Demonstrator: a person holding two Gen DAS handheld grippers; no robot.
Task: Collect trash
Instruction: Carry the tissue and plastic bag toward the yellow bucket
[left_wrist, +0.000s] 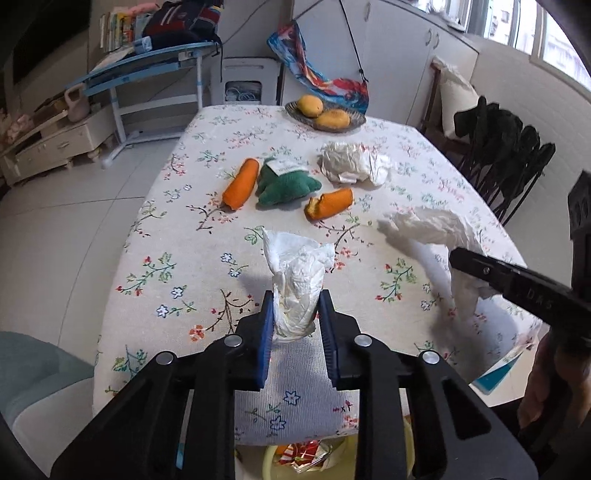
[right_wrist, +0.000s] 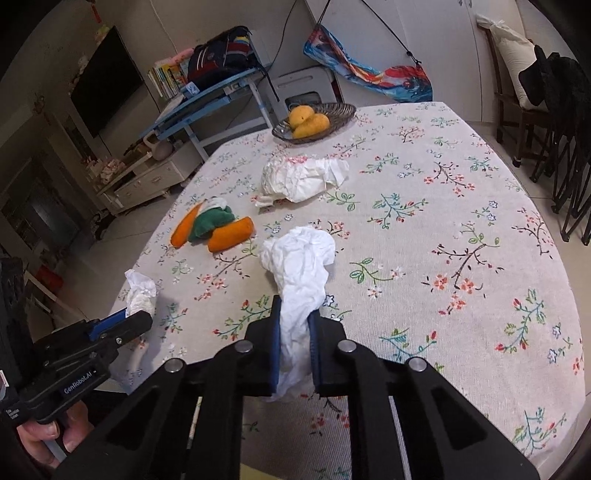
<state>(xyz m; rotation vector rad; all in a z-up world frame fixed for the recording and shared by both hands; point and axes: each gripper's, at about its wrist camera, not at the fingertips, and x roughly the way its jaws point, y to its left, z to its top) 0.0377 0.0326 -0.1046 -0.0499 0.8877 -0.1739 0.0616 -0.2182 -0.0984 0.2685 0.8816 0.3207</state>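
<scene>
In the left wrist view my left gripper (left_wrist: 295, 308) is shut on a crumpled white tissue wad (left_wrist: 295, 280), held upright just above the flowered tablecloth (left_wrist: 177, 273) near the front edge. My right gripper (right_wrist: 295, 321) is shut on a second, longer white tissue (right_wrist: 301, 258), whose free end rests on the cloth. Each wrist view also shows the other tool: the right gripper (left_wrist: 461, 266) with its tissue (left_wrist: 432, 229), and the left gripper (right_wrist: 142, 317) with its wad (right_wrist: 140, 291). A third, larger crumpled paper (left_wrist: 354, 166) (right_wrist: 299, 177) lies loose further back.
Two orange plush carrots (left_wrist: 242, 184) (left_wrist: 328, 205) and a green plush piece (left_wrist: 284, 186) lie mid-table. A wicker basket (left_wrist: 354, 120) with mangoes stands at the far edge. A yellow bin (left_wrist: 269, 463) with wrappers shows under the near edge. Chairs (left_wrist: 517, 158) stand on the right.
</scene>
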